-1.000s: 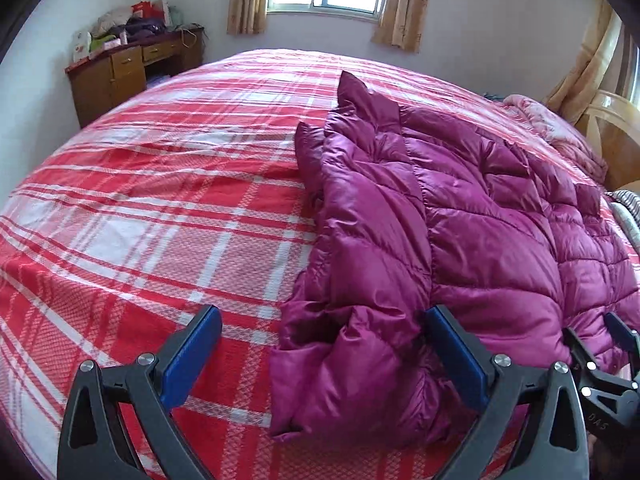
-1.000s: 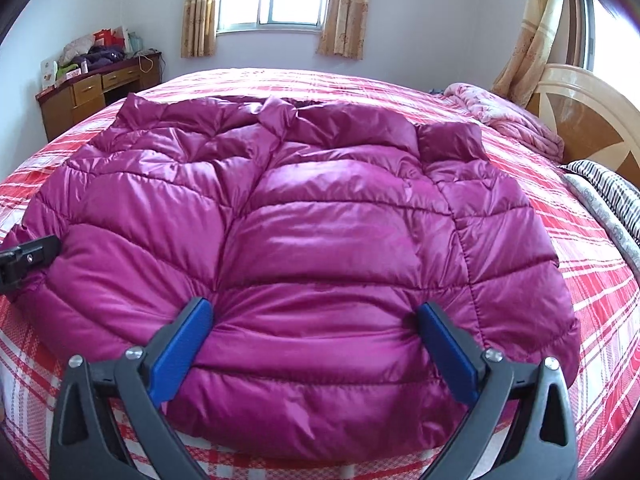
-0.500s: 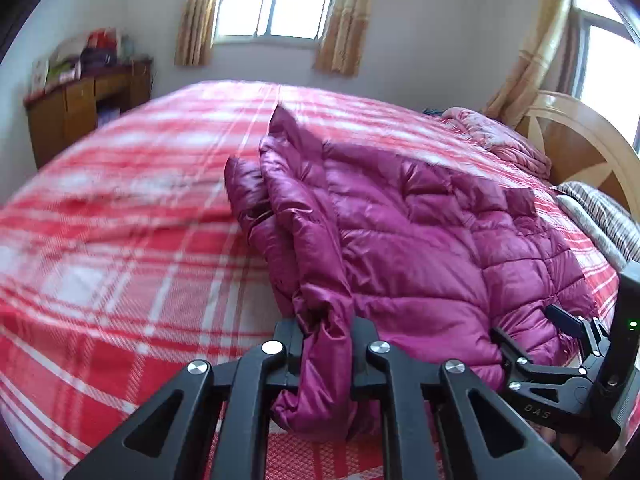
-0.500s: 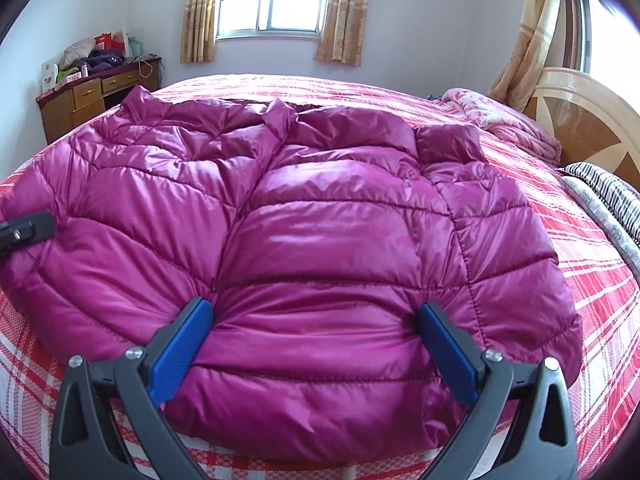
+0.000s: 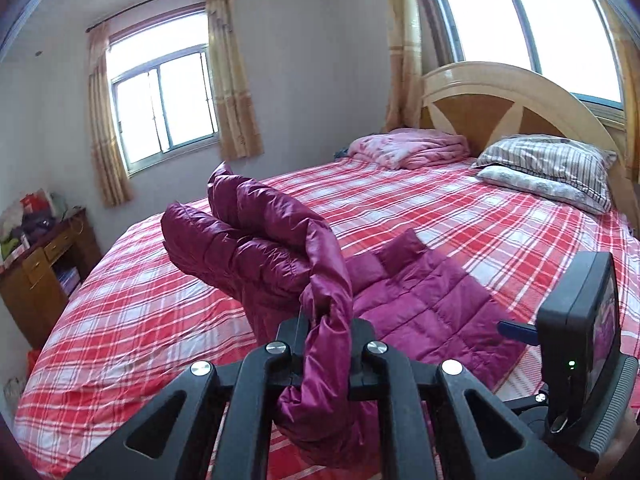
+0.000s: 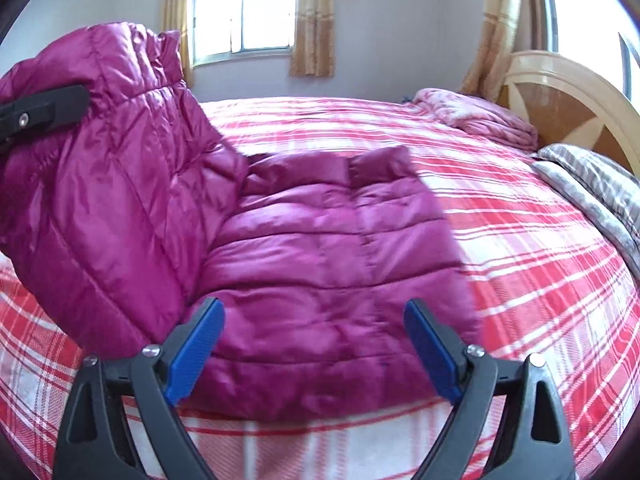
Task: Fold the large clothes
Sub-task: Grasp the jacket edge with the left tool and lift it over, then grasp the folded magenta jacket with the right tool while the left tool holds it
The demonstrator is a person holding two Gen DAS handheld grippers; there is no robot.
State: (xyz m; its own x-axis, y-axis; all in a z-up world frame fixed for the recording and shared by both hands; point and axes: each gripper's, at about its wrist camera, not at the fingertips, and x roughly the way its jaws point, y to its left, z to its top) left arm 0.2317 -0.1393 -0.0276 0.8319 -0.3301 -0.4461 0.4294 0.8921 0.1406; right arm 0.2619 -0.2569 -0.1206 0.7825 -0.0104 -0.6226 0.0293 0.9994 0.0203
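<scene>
- The left gripper [image 5: 327, 350] is squeezed tight on the near edge of the puffy purple coat [image 5: 424, 304] and holds that side up off the bed [image 5: 132, 320].
- The right gripper [image 6: 314, 350] has its blue pads [image 6: 196, 350] wide apart. It hangs over the flat part of the coat and pinches nothing.
- The coat lies near the front edge of the bed. Its left side is lifted and curls over, and its right side lies flat on the red checked sheet.
- The coat looks soft, puffy and light. It will likely bend easily and flop where nothing holds it.
- Its shiny cloth looks slippery, so a thin pinch could slide out. A thick bite at a hem or seam looks safest.
- A good spot for the right gripper seems to be the near bottom hem, right under its pads.
- Farther back sit a pink blanket [image 5: 408, 146] and striped pillows [image 5: 548, 168] by the wooden headboard [image 5: 472, 92].
- Far left stands a wooden desk [image 5: 44, 264], and a window [image 5: 164, 108] is behind it.
</scene>
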